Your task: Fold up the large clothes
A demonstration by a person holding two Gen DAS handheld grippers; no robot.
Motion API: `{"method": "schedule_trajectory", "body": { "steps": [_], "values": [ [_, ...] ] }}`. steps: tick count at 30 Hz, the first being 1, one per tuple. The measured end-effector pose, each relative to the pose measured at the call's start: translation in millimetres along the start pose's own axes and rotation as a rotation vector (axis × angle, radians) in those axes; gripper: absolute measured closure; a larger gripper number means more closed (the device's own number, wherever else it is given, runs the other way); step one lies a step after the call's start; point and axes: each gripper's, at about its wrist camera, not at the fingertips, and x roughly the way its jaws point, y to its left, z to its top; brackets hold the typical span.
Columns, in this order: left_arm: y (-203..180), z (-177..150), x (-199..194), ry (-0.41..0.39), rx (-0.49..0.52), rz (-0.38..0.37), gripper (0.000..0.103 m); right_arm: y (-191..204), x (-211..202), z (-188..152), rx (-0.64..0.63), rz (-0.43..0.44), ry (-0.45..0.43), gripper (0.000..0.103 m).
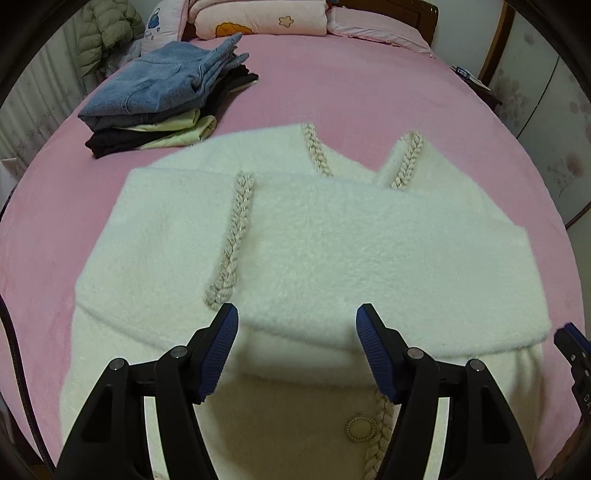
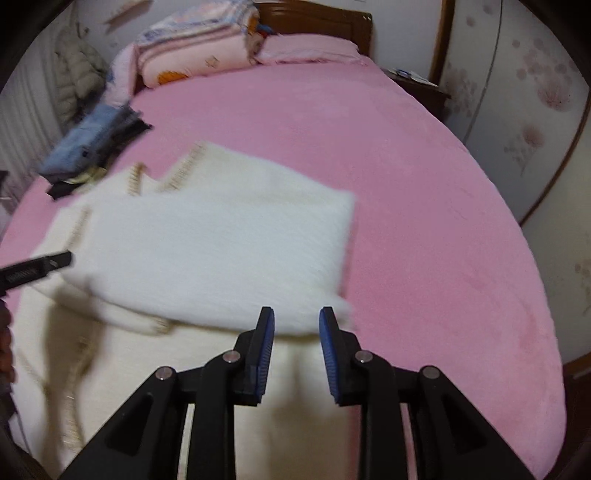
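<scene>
Left wrist view: white coat (image 1: 332, 258) dead ahead, folded edge crosswise just beyond left tongs (image 1: 297, 325), spread, empty; right tongs (image 2: 296, 325) likewise parted.

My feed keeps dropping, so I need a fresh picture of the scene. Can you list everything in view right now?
white fuzzy coat: 1, cream with braided trim, spread on the near part of the bed, sleeves folded across its body
round button: 1, cream with beaded rim, on the coat front near the left tool
stack of folded clothes: 1, blue denim on top, black and pale green below, far left of the bed
pink bedspread: 1, covers the bed
bedding and pillows: several, pink and white, at the headboard
puffer jacket: 1, olive, beyond the bed's far left corner
left tool: 1, black with blue pads, open, empty, above the coat
right tool: 1, same colours, open, empty, at the coat's right edge
</scene>
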Motion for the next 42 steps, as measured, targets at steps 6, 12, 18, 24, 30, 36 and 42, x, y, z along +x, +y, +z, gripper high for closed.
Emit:
{"method": "schedule_trajectory", "body": {
  "steps": [6,12,18,24,30,36,42],
  "values": [
    [17,-3,32,0.078,-0.015,0.032,0.038,34,56,9,-0.018,-0.020,0.094,0.079],
    [38,-3,39,0.095,0.038,-0.036,0.037,2,73,-8,0.045,-0.106,0.163,0.091],
    [46,9,23,0.138,0.070,-0.068,0.026,12,42,-3,0.075,-0.116,0.217,0.088],
    [36,22,-25,0.132,0.131,-0.112,0.014,33,7,9,0.130,-0.100,0.235,0.088],
    [37,32,-92,0.035,0.158,-0.157,0.011,55,-39,27,0.182,-0.070,0.245,0.087],
    [41,41,-135,0.007,0.169,-0.201,0.001,71,-86,47,0.195,-0.055,0.205,0.082],
    [57,31,-169,-0.008,0.167,-0.184,0.001,92,-131,50,0.128,-0.020,0.067,0.082]
  ]
}}
